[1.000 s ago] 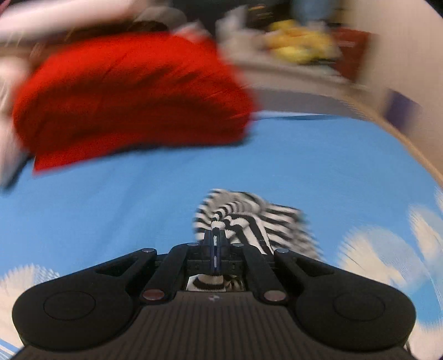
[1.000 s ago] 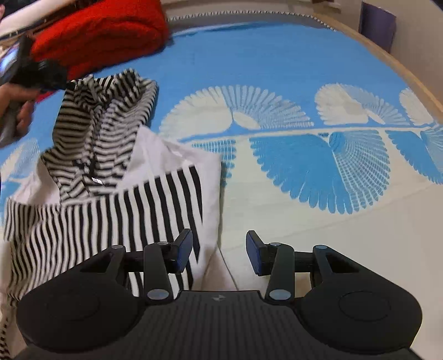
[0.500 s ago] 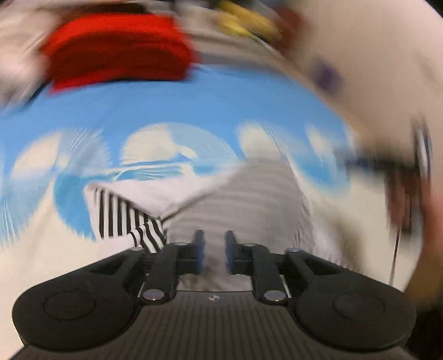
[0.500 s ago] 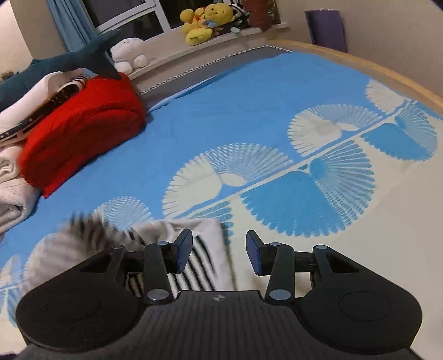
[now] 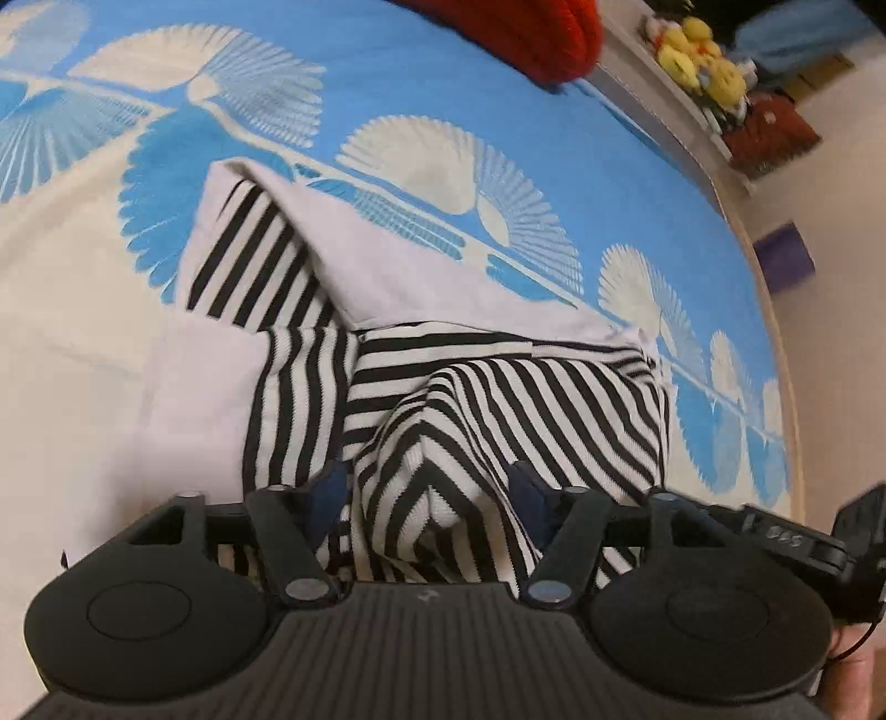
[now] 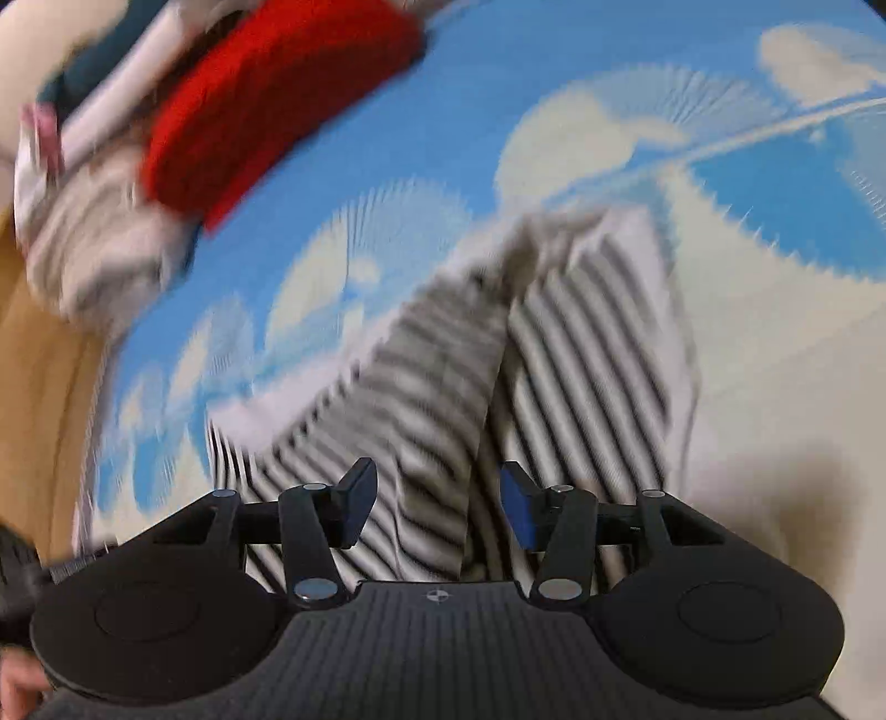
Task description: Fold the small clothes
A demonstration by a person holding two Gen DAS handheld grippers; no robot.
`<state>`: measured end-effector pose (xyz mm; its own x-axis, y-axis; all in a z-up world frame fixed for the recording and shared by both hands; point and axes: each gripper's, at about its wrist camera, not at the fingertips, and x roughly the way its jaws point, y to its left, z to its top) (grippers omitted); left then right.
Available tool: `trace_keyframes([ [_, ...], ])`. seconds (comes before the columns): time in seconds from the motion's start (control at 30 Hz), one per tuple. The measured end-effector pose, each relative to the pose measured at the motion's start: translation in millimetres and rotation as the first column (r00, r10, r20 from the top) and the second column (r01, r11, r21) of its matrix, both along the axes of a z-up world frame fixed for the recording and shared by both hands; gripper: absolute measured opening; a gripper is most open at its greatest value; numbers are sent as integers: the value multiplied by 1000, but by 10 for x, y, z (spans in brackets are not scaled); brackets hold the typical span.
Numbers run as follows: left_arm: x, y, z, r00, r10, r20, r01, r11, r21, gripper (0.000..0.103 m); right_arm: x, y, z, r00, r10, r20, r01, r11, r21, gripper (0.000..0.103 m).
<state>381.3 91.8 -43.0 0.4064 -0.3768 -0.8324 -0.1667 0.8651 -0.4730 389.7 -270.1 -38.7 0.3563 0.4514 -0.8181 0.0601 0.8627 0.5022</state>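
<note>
Since a second ago the left tool [image 5: 426, 493] has let go of the bunched striped cloth it pinched and swung across the bed, so the red blanket [image 5: 520, 33] that filled its view now sits far ahead at the top edge. Its jaws are opening, spread on either side of a raised ridge of the striped garment [image 5: 498, 399], with cloth between the pads but not pressed by them. That garment lies directly ahead of and under this tool on the blue and white patterned bedspread [image 5: 581, 166], partly folded, a plain white flap turned over it further ahead to the left.

Over on the right, the right tool [image 6: 437, 498] has tipped back down toward the garment [image 6: 581, 343]; its view is smeared by motion. Its jaws are also opening, spread with striped fabric below the gap and nothing gripped.

Likely risk: the left pads straddle a loose hump, so closing here could catch several layers at once and drag the fold apart when lifted. With the right tool's view this blurred, a hurried grasp there could miss the edge or snag the bedspread.
</note>
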Motion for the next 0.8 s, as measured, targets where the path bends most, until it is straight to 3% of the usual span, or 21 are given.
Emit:
trace_keyframes([
  [0.03,4,-18,12,1000,-14,8,14,1000,6,39,4,81,-42,1000,27,-15,-27,999,-19,51],
  [0.07,-5,-36,18,1000,-24,12,24,1000,5,15,-13,140,-77,999,38,-22,-39,999,-34,51],
  [0.1,-19,-48,47,1000,-25,17,25,1000,2,7,-18,187,-104,999,46,-27,-47,998,-48,50],
  [0.17,-34,-14,182,996,-12,83,12,1000,-1,5,3,267,-128,998,59,-24,-60,997,-53,30],
  [0.2,-76,9,309,990,-2,138,1,1000,3,4,21,263,-122,999,40,-12,-41,999,-34,3],
  [0.23,-101,62,487,974,17,225,-19,1000,9,4,7,211,-88,1000,-5,15,5,1000,13,1],
  [0.27,-147,119,687,943,35,331,-39,999,5,4,2,115,-21,994,-88,62,81,990,116,1],
  [0.3,-215,163,890,896,35,442,-40,999,1,4,-7,18,49,982,-161,103,134,964,232,1],
  [0.37,-414,175,1267,768,-30,639,5,999,41,4,-32,-161,245,943,-278,182,183,892,414,1],
  [0.4,-524,157,1383,705,-77,705,48,997,62,4,-57,-218,308,927,-306,215,184,873,453,1],
  [0.43,-594,139,1426,673,-114,731,90,993,71,2,-86,-288,354,912,-335,238,187,855,484,1],
  [0.47,-632,118,1420,665,-153,731,150,986,70,1,-108,-360,358,906,-353,235,200,844,498,1],
  [0.53,-601,13,1267,706,-289,647,338,940,52,1,-117,-479,268,915,-365,171,243,838,489,1],
  [0.57,-585,-80,1156,720,-375,584,422,905,61,1,-96,-524,168,937,-336,99,265,864,429,1],
  [0.63,-574,-336,826,725,-582,369,594,799,94,3,-61,-532,-58,973,-226,-54,233,948,217,5],
  [0.67,-609,-411,698,709,-637,303,634,764,122,3,-92,-544,-185,972,-204,-116,214,973,85,6],
  [0.7,-651,-447,624,693,-664,281,648,744,160,3,-141,-581,-253,963,-235,-133,237,971,2,6],
  [0.73,-635,-429,611,706,-651,280,633,757,163,6,-181,-646,-280,952,-277,-129,274,961,-42,6],
  [0.77,-575,-363,616,743,-607,282,593,793,144,11,-185,-675,-268,952,-285,-117,282,959,-42,6],
  [0.8,-488,-252,624,795,-533,289,523,844,118,21,-177,-688,-225,956,-280,-87,280,960,-17,7],
])
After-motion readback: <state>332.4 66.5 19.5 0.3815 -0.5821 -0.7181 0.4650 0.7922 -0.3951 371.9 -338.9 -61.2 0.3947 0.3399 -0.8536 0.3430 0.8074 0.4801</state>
